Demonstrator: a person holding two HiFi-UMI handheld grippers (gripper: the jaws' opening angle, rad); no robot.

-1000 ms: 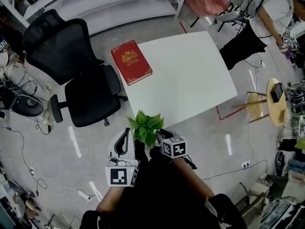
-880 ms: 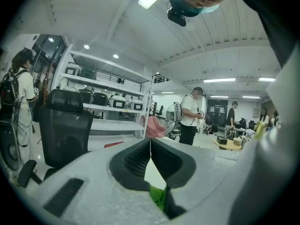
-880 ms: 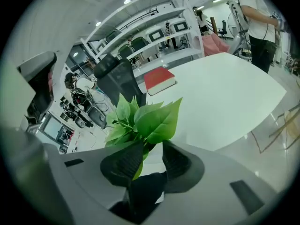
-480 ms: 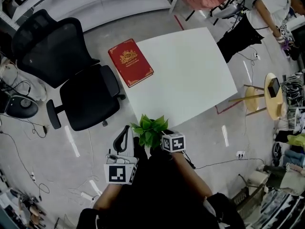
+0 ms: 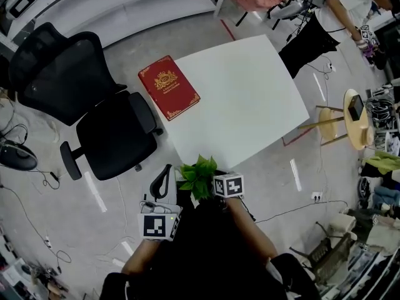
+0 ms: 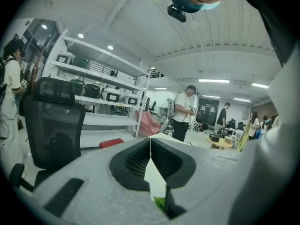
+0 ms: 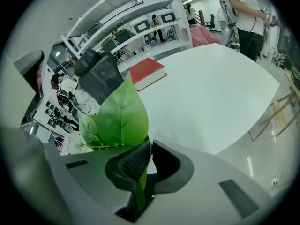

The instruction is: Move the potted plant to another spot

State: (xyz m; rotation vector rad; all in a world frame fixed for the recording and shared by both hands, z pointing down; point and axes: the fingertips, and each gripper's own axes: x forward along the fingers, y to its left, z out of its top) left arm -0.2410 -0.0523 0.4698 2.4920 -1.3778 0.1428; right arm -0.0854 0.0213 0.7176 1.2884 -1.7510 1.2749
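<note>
- left gripper: jaws pressed together on nothing, idling beside the leaves.
- potted plant: over the last second it has barely shifted, still hanging at the near edge of the table, close to my body; pot hidden.
- right gripper: clamped tight on a leaf stem, carrying it.
- no real progress yet, i reckon; the set-down is still ahead.
</note>
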